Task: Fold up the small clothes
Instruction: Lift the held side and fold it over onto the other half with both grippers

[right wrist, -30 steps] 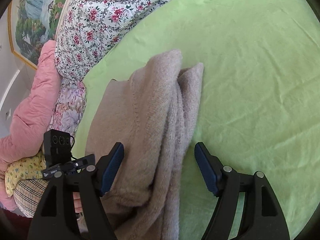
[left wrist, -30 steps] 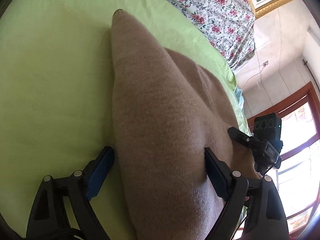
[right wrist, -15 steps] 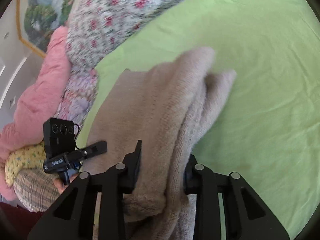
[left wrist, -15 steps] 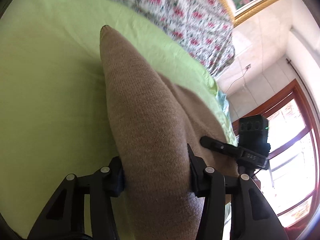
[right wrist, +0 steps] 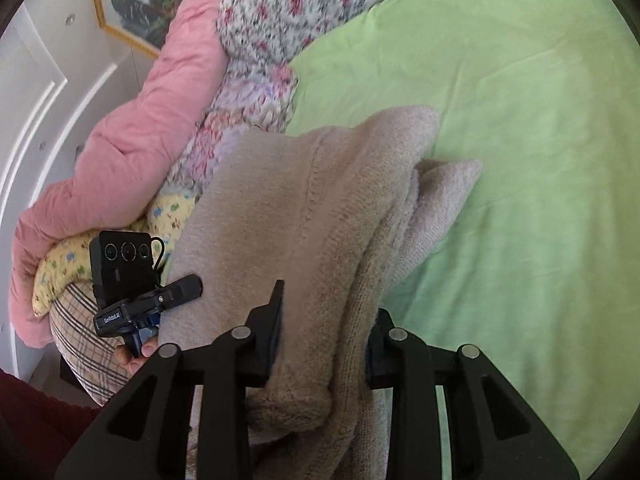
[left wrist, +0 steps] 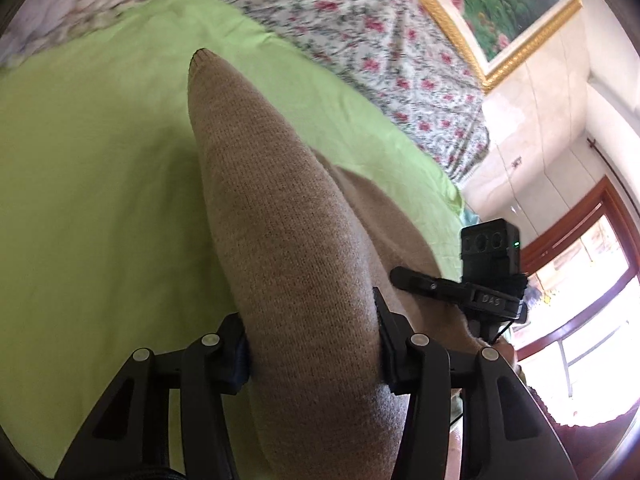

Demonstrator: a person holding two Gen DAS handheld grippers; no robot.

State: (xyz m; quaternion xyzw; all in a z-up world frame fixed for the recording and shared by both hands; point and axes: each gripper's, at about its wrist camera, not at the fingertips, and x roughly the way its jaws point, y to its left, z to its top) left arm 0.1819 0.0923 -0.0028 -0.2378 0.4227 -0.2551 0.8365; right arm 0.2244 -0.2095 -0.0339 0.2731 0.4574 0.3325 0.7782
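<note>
A beige knitted garment (left wrist: pixel 280 220) lies on the green bedsheet (left wrist: pixel 88 168), its far tip pointing away. My left gripper (left wrist: pixel 310 340) is shut on a thick fold of it. In the right wrist view the same garment (right wrist: pixel 288 208) is bunched in several layers, raised off the green bedsheet (right wrist: pixel 520 140). My right gripper (right wrist: pixel 322 336) is shut on its near edge. Each gripper shows in the other's view: the right one (left wrist: pixel 460 288) at the garment's right side, the left one (right wrist: pixel 160 300) at its left side.
A floral quilt (left wrist: pixel 360 32) lies along the far side of the bed. A pink duvet (right wrist: pixel 120 140), a yellow patterned cloth (right wrist: pixel 68 264) and a plaid pillow (right wrist: pixel 80 344) are piled at the left. A framed painting (left wrist: pixel 492 4) hangs on the wall; a window (left wrist: pixel 592 280) is at right.
Both grippers went from open around the garment to shut on it. The garment's near edge has then lifted a little off the sheet.
</note>
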